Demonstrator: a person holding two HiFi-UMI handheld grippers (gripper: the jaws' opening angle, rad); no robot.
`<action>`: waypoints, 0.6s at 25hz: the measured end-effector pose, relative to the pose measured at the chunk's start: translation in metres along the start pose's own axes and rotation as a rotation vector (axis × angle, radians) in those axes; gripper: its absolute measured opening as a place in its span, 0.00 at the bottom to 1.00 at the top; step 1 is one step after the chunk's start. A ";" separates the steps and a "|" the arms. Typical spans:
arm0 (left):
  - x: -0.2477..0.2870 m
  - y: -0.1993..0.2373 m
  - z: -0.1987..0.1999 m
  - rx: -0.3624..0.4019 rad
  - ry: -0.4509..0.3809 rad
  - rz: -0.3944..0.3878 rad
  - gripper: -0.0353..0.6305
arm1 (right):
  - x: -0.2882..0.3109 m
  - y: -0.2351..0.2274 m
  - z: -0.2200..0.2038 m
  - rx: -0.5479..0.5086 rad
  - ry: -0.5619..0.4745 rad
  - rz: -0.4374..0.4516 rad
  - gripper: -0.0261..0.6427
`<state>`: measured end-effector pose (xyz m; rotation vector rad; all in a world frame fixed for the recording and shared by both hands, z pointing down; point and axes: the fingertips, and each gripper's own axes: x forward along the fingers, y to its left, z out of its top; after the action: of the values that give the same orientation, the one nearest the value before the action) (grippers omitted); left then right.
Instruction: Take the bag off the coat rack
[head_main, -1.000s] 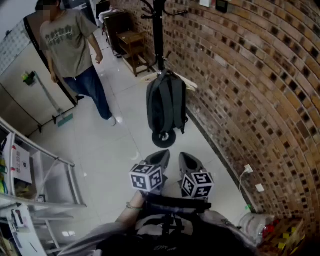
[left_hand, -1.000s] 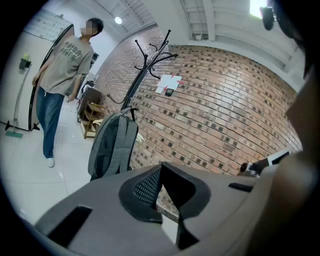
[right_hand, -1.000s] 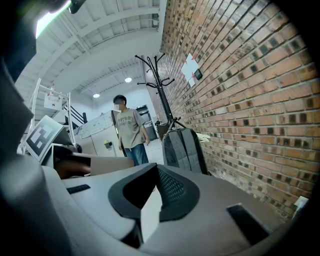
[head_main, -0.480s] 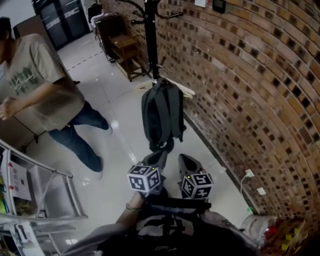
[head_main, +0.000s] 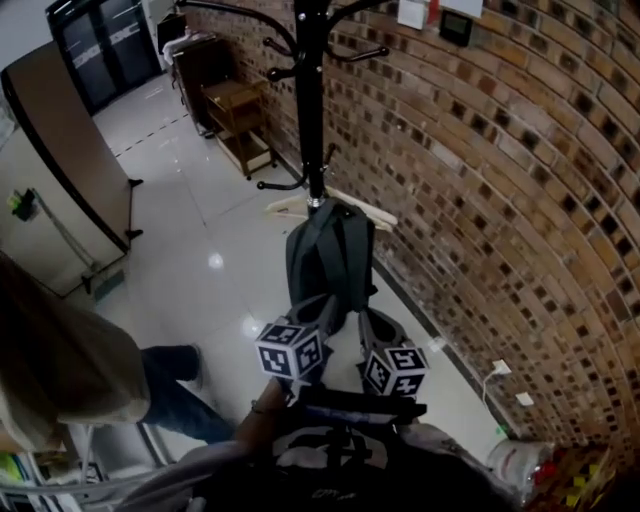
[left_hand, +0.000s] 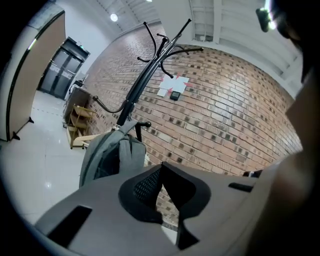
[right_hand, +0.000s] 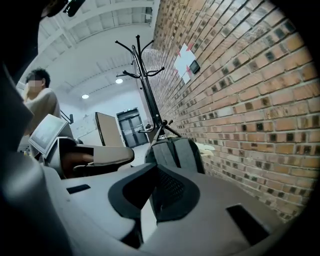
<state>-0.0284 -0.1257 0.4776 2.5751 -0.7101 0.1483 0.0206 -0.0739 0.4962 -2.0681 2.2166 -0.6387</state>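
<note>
Brick wall (head_main: 480, 200), pale tiled floor, coat rack (head_main: 317, 100) standing by the wall.
Head view: the grey bag (head_main: 330, 255) hangs low on the rack, just beyond the left gripper (head_main: 322, 308) and right gripper (head_main: 372, 320); a person (head_main: 70, 380) stands lower left. Left gripper view: jaws together, empty, bag ahead-left. Right gripper view: jaws together, empty, bag straight ahead.

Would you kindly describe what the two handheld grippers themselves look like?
Both are grey moulded shells. The left gripper and right gripper each carry a cube of black-and-white square markers. Each claw is lined with black pads that have a fine mesh texture. The left wrist shows a thin band.
</note>
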 end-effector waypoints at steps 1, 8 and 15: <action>0.005 0.007 0.006 0.002 0.000 -0.007 0.06 | 0.009 -0.001 0.003 -0.003 -0.005 -0.009 0.06; 0.034 0.040 0.029 -0.097 -0.012 -0.041 0.06 | 0.039 -0.015 0.013 0.003 0.006 -0.069 0.06; 0.064 0.045 0.041 -0.181 -0.041 -0.039 0.06 | 0.052 -0.045 0.023 0.000 0.022 -0.090 0.06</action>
<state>0.0031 -0.2088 0.4736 2.4234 -0.6569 0.0175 0.0644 -0.1315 0.5022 -2.1819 2.1455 -0.6712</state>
